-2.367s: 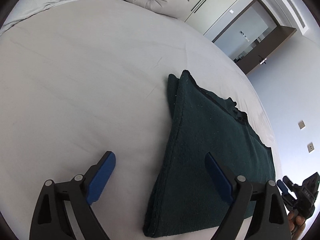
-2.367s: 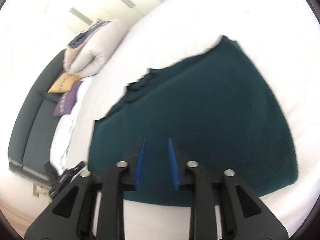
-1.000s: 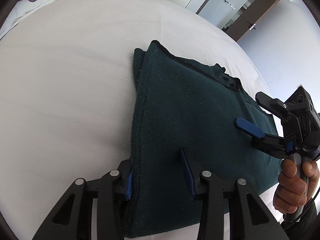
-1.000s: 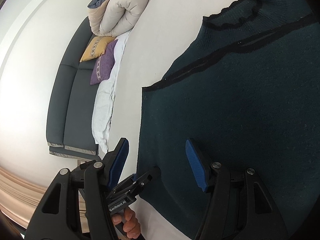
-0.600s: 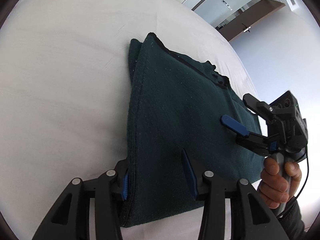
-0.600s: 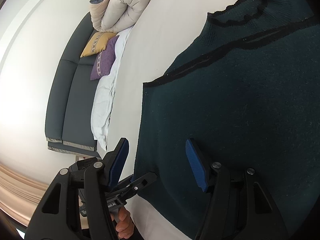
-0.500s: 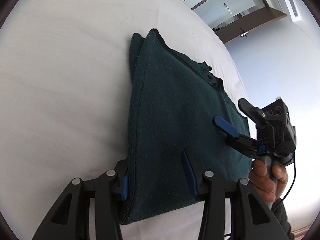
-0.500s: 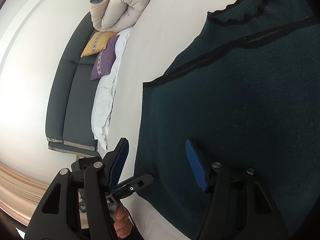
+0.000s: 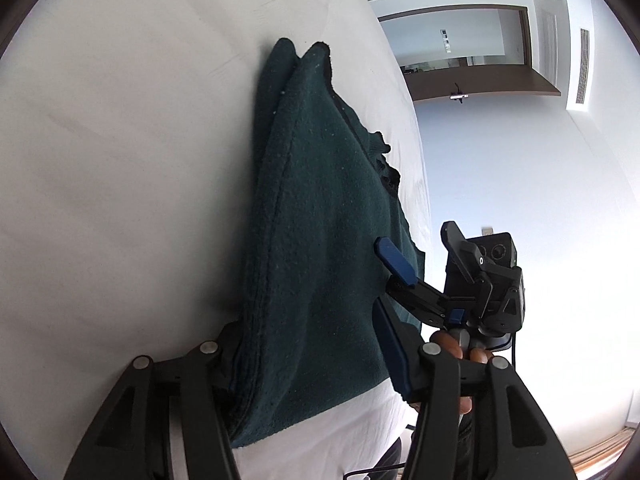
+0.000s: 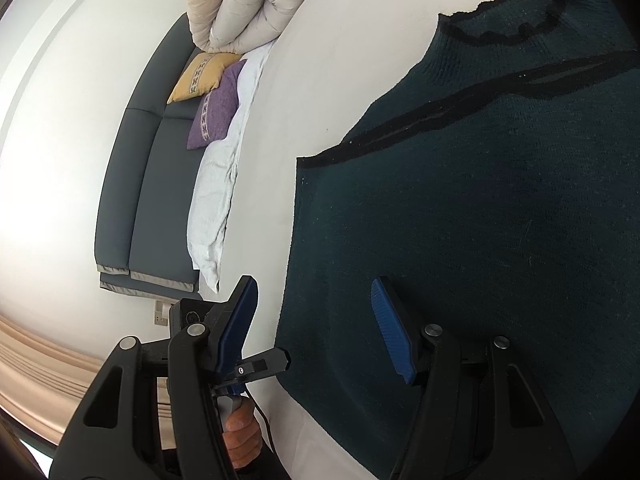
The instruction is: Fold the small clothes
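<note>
A dark green knitted garment (image 9: 320, 240), folded, lies on the white bed (image 9: 120, 160); it also shows in the right wrist view (image 10: 500, 208) with black trim at its neck. My left gripper (image 9: 308, 356) is open with its jaws astride the garment's near folded edge; the left finger is hidden under the cloth. My right gripper (image 10: 316, 320) is open, one finger over the garment and one off its edge. The right gripper also shows in the left wrist view (image 9: 400, 272), at the garment's far side. The left gripper shows in the right wrist view (image 10: 256, 364).
A rolled beige duvet (image 10: 256, 4) lies at the head of the bed. A dark sofa (image 10: 140, 184) with a yellow cushion (image 10: 204, 76) and a purple cushion (image 10: 218, 116) stands beside the bed. A doorway (image 9: 460, 48) is beyond the bed's far side.
My left gripper has tilted and pushed further onto the garment's near edge, lifting the fold. The right gripper has stayed open at the opposite edge, almost unmoved.
</note>
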The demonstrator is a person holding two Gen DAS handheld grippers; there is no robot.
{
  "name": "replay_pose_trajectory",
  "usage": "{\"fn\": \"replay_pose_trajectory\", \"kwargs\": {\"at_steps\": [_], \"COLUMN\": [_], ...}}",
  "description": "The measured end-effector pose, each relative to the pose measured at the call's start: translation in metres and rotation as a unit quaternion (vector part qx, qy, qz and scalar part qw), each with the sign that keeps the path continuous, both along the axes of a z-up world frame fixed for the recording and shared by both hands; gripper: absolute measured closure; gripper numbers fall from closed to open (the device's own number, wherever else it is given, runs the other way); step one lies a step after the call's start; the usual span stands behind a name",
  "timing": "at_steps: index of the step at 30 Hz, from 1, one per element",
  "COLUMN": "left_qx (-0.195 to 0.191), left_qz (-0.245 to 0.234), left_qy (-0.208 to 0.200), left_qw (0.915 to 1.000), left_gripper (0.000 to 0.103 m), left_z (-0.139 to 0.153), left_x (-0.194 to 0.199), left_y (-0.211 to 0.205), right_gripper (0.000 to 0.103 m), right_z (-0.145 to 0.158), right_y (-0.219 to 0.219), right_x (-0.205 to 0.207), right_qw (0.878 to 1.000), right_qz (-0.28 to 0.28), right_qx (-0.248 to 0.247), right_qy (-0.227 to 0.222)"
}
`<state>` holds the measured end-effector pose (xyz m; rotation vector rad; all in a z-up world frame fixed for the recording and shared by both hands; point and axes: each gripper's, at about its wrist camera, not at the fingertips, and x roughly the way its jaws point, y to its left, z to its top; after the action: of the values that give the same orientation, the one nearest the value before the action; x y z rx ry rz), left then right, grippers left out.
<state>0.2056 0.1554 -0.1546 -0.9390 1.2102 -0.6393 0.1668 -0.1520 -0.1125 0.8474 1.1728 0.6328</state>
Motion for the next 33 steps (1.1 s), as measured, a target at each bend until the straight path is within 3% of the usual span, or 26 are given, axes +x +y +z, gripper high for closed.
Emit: {"fn": "replay_pose_trajectory", "kwargs": {"at_steps": [2, 3, 10, 13, 18, 21, 25, 28, 33], "left_qx": [0.033, 0.049, 0.049, 0.05, 0.064, 0.082, 0.13, 0.172, 0.203], "left_qz": [-0.005, -0.002, 0.02, 0.025, 0.029, 0.031, 0.004, -0.038, -0.114], "left_qy": [-0.003, 0.002, 0.002, -0.004, -0.03, -0.047, -0.098, -0.138, -0.175], "left_qw": [0.9994, 0.9988, 0.9986, 0.9984, 0.9971, 0.9951, 0.9867, 0.9746, 0.9566], "left_gripper": [0.071, 0.089, 0.088, 0.088, 0.089, 0.089, 0.089, 0.089, 0.089], "left_z": [0.0, -0.003, -0.005, -0.001, 0.018, 0.039, 0.087, 0.119, 0.131], "left_x": [-0.001, -0.002, -0.007, -0.01, -0.013, -0.012, -0.016, -0.014, -0.019], "left_y": [-0.005, -0.004, 0.006, 0.009, 0.007, -0.007, -0.047, -0.104, -0.212], "right_gripper": [0.044, 0.044, 0.046, 0.048, 0.049, 0.048, 0.046, 0.046, 0.038], "right_z": [0.001, 0.002, -0.017, -0.025, -0.028, -0.026, -0.004, 0.007, 0.015], "right_y": [0.003, 0.004, 0.019, 0.017, 0.027, 0.017, -0.031, -0.078, -0.164], "right_x": [0.002, 0.004, 0.019, 0.02, 0.017, 0.021, 0.014, 0.003, -0.023], "right_qw": [1.0, 1.0, 0.999, 0.999, 0.999, 0.999, 0.998, 0.995, 0.985], "right_qz": [0.003, 0.005, 0.034, 0.029, 0.031, 0.019, -0.019, -0.039, -0.093], "right_qx": [0.0, -0.002, -0.023, -0.011, -0.034, 0.001, 0.053, 0.091, 0.142], "right_qy": [0.0, 0.0, 0.029, 0.033, 0.007, 0.031, 0.016, 0.008, -0.013]}}
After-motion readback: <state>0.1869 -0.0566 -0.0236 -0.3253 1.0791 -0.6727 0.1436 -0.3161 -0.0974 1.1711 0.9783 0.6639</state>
